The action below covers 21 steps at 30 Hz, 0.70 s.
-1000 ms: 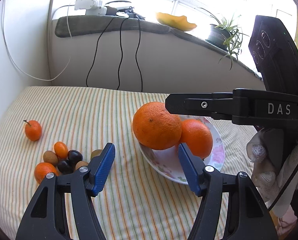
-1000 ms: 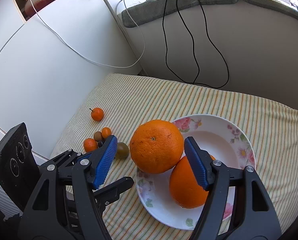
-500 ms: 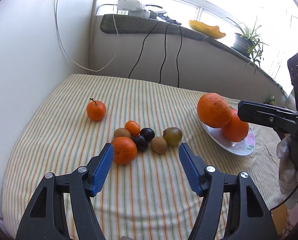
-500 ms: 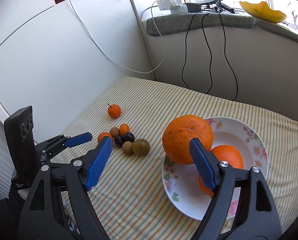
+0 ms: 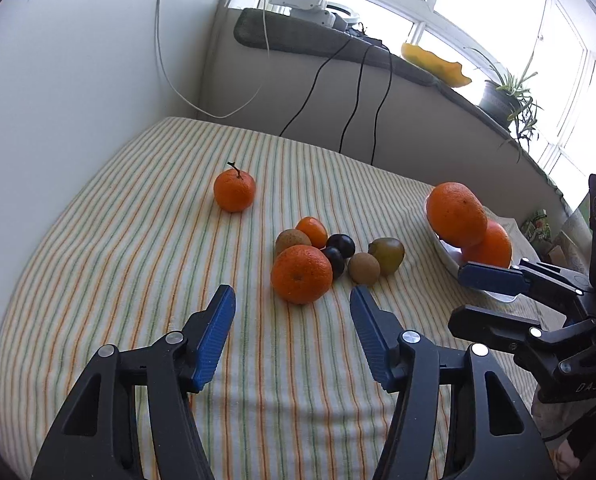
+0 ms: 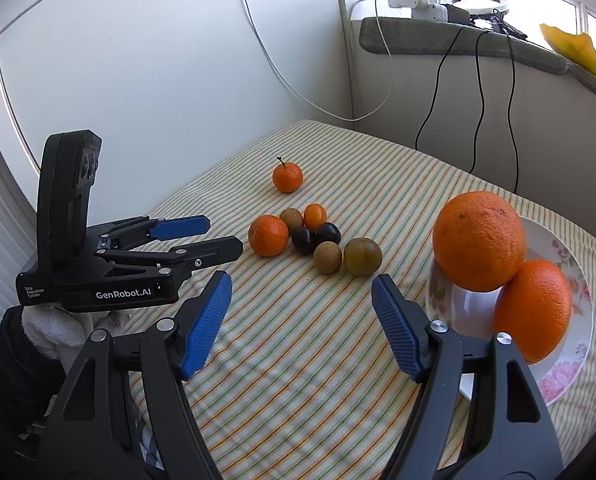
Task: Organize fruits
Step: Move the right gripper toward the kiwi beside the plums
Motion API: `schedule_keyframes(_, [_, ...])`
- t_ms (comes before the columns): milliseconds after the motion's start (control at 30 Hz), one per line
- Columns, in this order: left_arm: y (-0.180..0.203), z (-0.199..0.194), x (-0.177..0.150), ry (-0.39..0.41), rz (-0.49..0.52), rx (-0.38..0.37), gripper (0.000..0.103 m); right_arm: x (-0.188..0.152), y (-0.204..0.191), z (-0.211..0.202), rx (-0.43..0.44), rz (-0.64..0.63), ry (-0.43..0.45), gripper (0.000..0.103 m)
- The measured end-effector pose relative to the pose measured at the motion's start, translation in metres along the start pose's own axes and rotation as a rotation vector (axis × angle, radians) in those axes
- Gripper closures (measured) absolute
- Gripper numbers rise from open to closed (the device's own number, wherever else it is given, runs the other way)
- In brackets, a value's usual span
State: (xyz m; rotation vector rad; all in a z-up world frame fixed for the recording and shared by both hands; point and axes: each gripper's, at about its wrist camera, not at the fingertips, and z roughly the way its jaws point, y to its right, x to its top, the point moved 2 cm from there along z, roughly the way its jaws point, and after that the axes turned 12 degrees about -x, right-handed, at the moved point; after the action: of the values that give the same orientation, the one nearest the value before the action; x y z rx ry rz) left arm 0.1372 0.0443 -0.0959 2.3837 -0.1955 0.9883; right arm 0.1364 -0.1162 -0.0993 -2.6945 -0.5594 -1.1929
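A floral plate (image 6: 569, 268) (image 5: 445, 254) at the right holds a large orange (image 6: 478, 240) (image 5: 455, 215) leaning on a smaller orange (image 6: 533, 310) (image 5: 491, 244). A cluster of small fruits lies mid-cloth: a mandarin (image 5: 301, 274) (image 6: 268, 235), a small orange fruit (image 5: 313, 231), two dark plums (image 5: 337, 251), brown kiwis (image 5: 363, 267) and a greenish fruit (image 5: 387, 255) (image 6: 362, 257). A stemmed tangerine (image 5: 234, 191) (image 6: 287, 177) sits apart, further back. My left gripper (image 5: 292, 332) is open and empty just short of the mandarin. My right gripper (image 6: 301, 320) is open and empty, left of the plate.
The striped cloth (image 5: 138, 240) covers the table up to a white wall (image 5: 78, 80) on the left. A grey sill (image 5: 298, 40) behind carries a power strip, hanging cables (image 5: 353, 112), a yellow dish and a potted plant (image 5: 501, 96).
Both grippers have drawn back and swung left from the plate toward the small fruit cluster. The large orange stays on the plate; both grippers stay open.
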Motion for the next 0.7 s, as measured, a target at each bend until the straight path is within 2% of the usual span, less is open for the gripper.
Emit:
schedule_keyframes(100, [-0.004,0.006,0.003,-0.01,-0.023,-0.033,0.048,0.0,-0.003,0.014,-0.034,0.003,-0.027,0.051])
schedule_keyframes(233, [-0.003,0.013,0.006,-0.019,-0.013,-0.042,0.051,0.004,-0.003,0.027,-0.128,-0.004,-0.024,0.053])
schedule_keyframes(300, [-0.003,0.018,0.007,-0.03,-0.007,-0.045,0.052,0.007,-0.004,0.03,-0.149,-0.024,-0.026,0.061])
schedule_keyframes(400, [-0.004,0.021,0.008,-0.04,0.001,-0.053,0.054,0.015,-0.001,0.033,-0.171,-0.07,-0.045,0.063])
schedule_keyframes(533, [-0.006,0.022,0.009,-0.051,0.01,-0.066,0.056,0.032,-0.002,0.041,-0.191,-0.254,-0.111,0.063])
schedule_keyframes(700, [-0.011,0.027,0.008,-0.077,-0.001,-0.078,0.059,0.047,-0.005,0.055,-0.172,-0.494,-0.245,0.064])
